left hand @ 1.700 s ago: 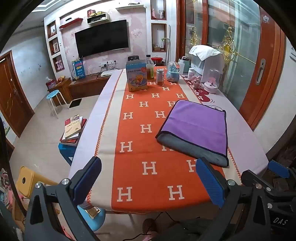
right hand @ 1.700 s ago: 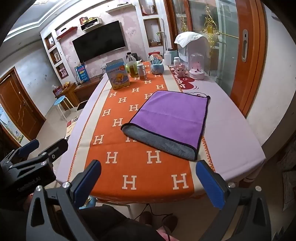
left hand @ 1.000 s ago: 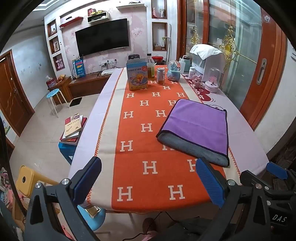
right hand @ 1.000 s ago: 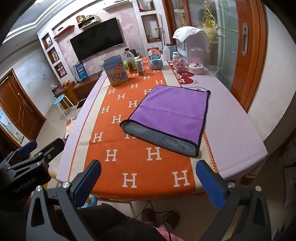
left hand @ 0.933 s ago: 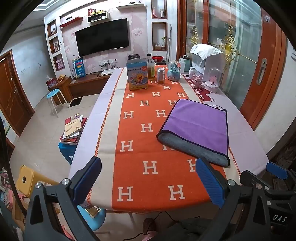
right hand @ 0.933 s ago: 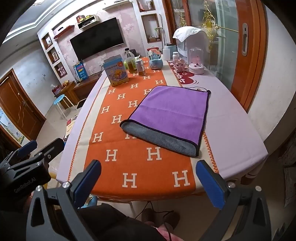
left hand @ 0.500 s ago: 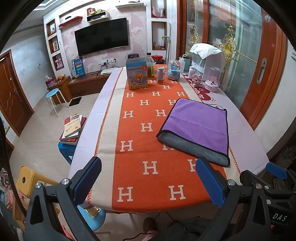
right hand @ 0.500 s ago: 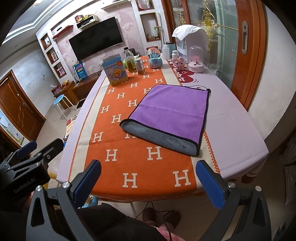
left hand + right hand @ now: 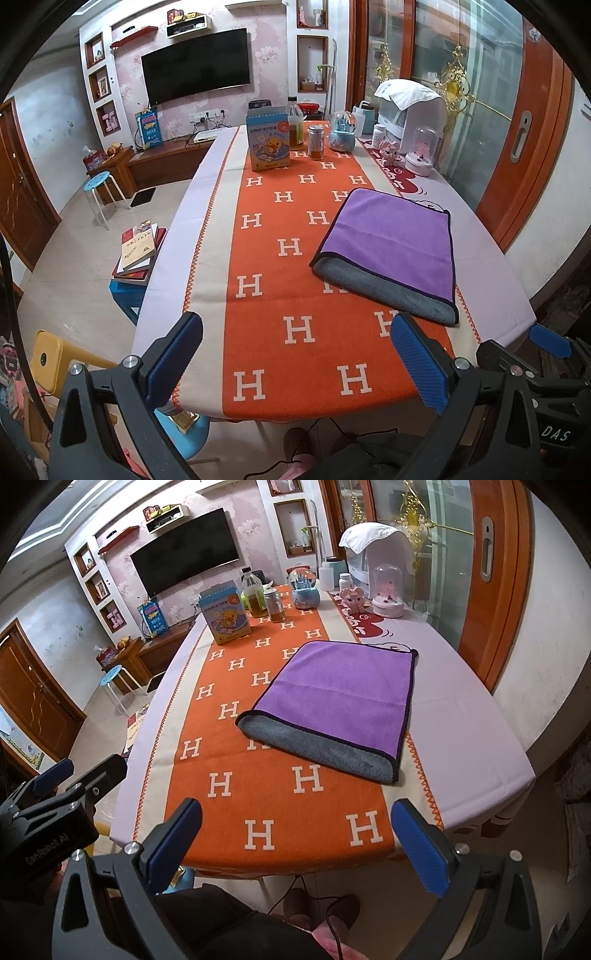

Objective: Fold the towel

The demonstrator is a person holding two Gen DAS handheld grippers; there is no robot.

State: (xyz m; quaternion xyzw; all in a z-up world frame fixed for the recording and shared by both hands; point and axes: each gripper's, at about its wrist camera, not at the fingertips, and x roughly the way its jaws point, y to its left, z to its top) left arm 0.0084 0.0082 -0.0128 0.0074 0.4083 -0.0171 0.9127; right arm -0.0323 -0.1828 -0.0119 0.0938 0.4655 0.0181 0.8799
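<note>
A purple towel (image 9: 391, 236) with a grey underside lies folded over on the orange H-patterned table runner (image 9: 295, 295), right of centre; its grey lower layer sticks out at the near edge. It also shows in the right wrist view (image 9: 340, 694). My left gripper (image 9: 295, 358) is open and empty, held back off the table's near edge. My right gripper (image 9: 295, 838) is open and empty, also off the near edge. Each gripper appears at the side of the other's view.
At the table's far end stand a blue duck box (image 9: 267, 142), an oil bottle (image 9: 295, 125), a jar (image 9: 316, 142), a snow globe (image 9: 341, 133) and a glass dome (image 9: 421, 151). A stool with books (image 9: 138, 254) stands left of the table.
Both grippers have stayed open and almost still. The right wrist view has drifted slightly. The towel has not moved.
</note>
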